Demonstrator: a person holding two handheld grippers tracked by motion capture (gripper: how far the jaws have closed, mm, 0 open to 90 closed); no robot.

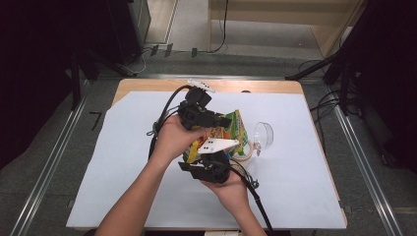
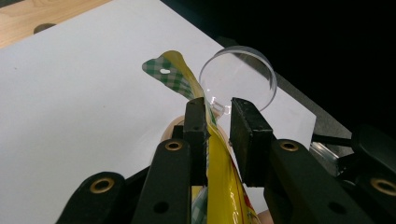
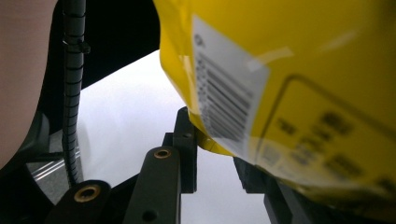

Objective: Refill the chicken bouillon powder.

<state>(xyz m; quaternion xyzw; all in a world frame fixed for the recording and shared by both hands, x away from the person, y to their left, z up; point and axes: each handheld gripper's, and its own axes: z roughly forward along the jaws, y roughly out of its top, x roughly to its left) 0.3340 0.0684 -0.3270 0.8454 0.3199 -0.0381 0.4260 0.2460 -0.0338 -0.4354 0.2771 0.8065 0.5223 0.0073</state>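
Both grippers, left [image 1: 223,120] and right [image 1: 216,160], pinch the yellow snack bag [image 1: 231,130], unopened, above the clear cup [image 1: 264,136]; pouring remains.

Glossy yellow foil-like bag [image 1: 223,135], clear plastic cup [image 1: 264,136], matt, perhaps paper, sheet [image 1: 295,187].

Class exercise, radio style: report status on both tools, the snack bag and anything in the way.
Left tool and right tool both on snack bag, lifted off white sheet. Clear cup close beside the bag.
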